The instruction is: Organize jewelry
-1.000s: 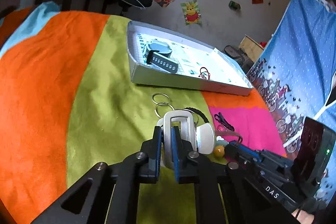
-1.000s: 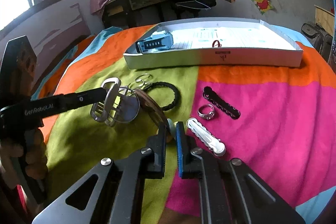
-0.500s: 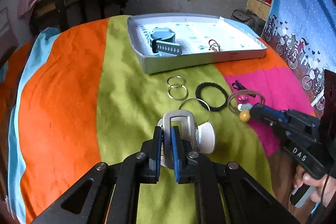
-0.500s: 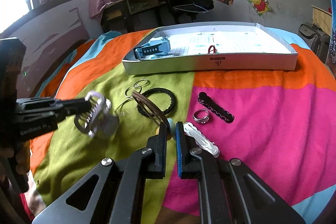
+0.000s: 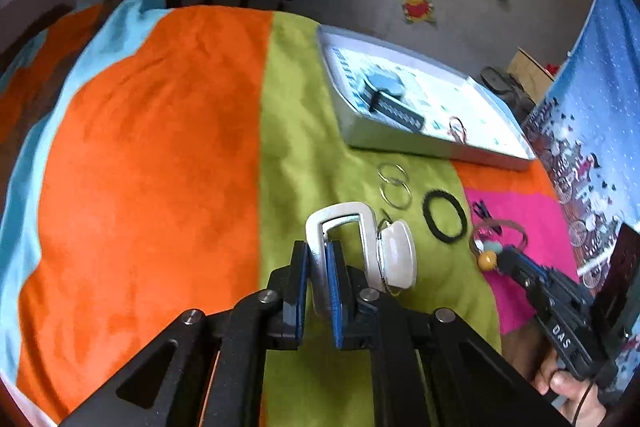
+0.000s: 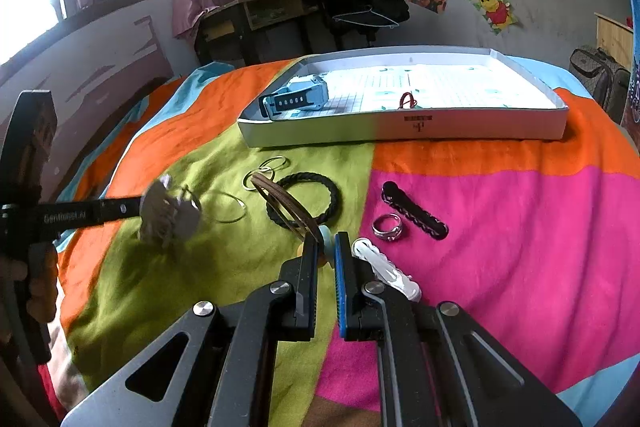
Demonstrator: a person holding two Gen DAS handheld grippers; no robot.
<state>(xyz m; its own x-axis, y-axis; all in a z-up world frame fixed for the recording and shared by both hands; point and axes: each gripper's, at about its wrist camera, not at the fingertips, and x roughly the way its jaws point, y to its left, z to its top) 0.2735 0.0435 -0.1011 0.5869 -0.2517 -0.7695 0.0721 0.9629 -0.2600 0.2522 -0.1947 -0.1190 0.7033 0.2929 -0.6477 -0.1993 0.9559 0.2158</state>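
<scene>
My left gripper (image 5: 318, 255) is shut on a white hair claw clip (image 5: 360, 239), held above the green stripe of the blanket; the right wrist view shows this clip (image 6: 168, 211) at the left, slightly blurred. My right gripper (image 6: 326, 247) is shut on a brown hoop bracelet (image 6: 288, 207), pinched at its teal bead. The left wrist view shows that bracelet (image 5: 500, 231) with a yellow bead hanging from it. A white shallow tray (image 6: 400, 131) lies at the far side and holds a blue watch (image 6: 296, 99) and a small red loop (image 6: 407, 101).
On the blanket lie silver hoops (image 6: 266, 169), a thin wire hoop (image 6: 228, 211), a black braided bracelet (image 6: 304, 203), a silver ring (image 6: 387, 227), a black clip (image 6: 414, 215) and a white clip (image 6: 384, 267). A chair and desk stand beyond the bed.
My left gripper has swung leftward with the claw clip, drawing away from the right gripper, and the clip has turned. The right gripper and its bracelet have stayed put.
</scene>
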